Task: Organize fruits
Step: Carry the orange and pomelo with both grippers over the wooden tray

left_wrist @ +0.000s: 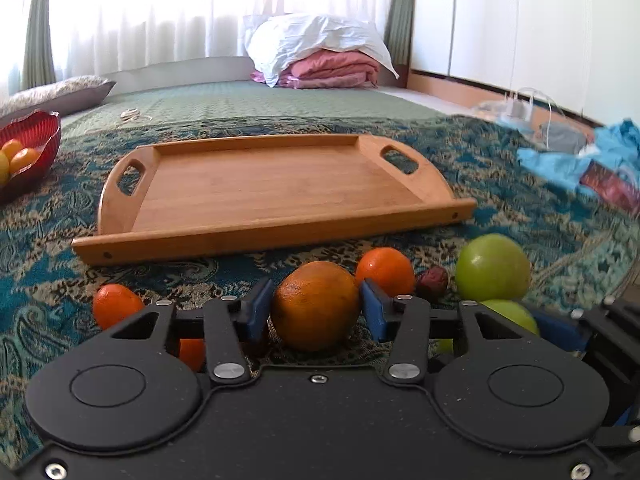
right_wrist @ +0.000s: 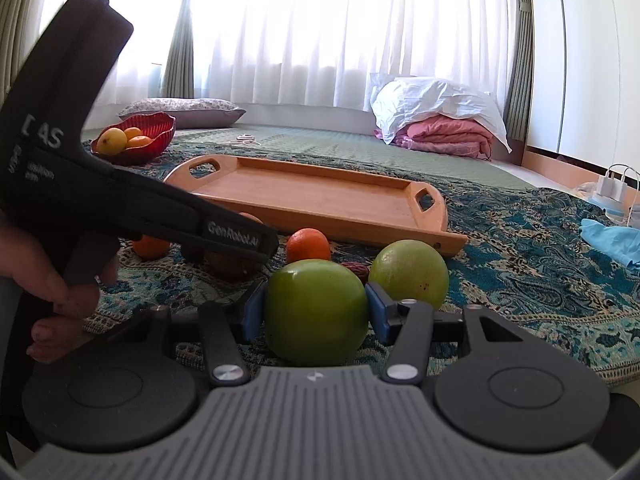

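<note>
Fingers first: on my left gripper (left_wrist: pixel 316 306) the blue pads (left_wrist: pixel 256 312) sit against both sides of a large orange (left_wrist: pixel 316 304), closed on it where it rests on the patterned rug (left_wrist: pixel 40 264). My right gripper (right_wrist: pixel 316 308) is the same story with a green apple (right_wrist: pixel 316 310), pads pressed to its flanks, the fruit low on the rug. In the right wrist view the left gripper's black body crosses the left side, with the person's hand (right_wrist: pixel 60 280) curled round its handle. Just beyond the held apple lies a second green apple (right_wrist: pixel 408 274), and between the two a small dark red fruit (right_wrist: pixel 356 269) that I cannot identify. A smaller orange (right_wrist: pixel 308 245) sits a little further back, another (right_wrist: pixel 151 247) to the left, partly behind the left gripper. Past the loose fruit the wooden tray (right_wrist: pixel 408 216) lies flat on the rug, handles at both ends. Further left stands a red bowl (right_wrist: pixel 160 128) holding a lemon (right_wrist: pixel 111 140) and oranges. Far back I see a folded pink blanket (right_wrist: pixel 444 134) under a white pillow (right_wrist: pixel 432 100), then sheer curtains (right_wrist: pixel 320 20) over a bright window.
</note>
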`<state>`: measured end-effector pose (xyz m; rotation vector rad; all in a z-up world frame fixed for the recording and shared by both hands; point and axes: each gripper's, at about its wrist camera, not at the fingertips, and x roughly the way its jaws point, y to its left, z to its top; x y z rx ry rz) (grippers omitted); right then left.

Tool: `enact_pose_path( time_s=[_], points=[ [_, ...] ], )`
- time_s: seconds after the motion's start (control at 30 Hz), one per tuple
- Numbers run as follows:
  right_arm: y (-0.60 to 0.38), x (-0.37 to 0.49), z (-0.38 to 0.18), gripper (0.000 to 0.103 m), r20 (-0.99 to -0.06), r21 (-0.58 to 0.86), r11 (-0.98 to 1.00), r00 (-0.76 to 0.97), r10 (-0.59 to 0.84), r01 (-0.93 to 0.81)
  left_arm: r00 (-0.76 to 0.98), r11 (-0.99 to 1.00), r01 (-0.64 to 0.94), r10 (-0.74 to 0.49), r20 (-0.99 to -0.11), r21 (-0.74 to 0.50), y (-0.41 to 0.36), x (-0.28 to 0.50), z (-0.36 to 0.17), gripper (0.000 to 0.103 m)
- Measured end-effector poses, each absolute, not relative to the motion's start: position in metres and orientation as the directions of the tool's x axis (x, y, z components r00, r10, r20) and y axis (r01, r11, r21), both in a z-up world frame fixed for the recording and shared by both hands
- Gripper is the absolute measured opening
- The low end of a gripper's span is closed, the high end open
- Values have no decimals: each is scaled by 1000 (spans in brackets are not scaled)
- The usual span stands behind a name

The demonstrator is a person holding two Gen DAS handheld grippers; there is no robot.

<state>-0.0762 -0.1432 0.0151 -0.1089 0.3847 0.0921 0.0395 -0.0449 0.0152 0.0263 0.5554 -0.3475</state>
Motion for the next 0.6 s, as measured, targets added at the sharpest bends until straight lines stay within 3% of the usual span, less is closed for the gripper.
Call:
enact_pose_path(
  time_s=[0.3,0.6],
  points=[
    [-143,-74,12,57,-385,-81,991,920,70,-110,840,953,303,-275,-468,-16,-30,4,30,45],
    [-142,-68,10,58,-388,-88,989,919,73,-116,838,973,233,-205,-506,-8,0,-32,20,45]
  ],
)
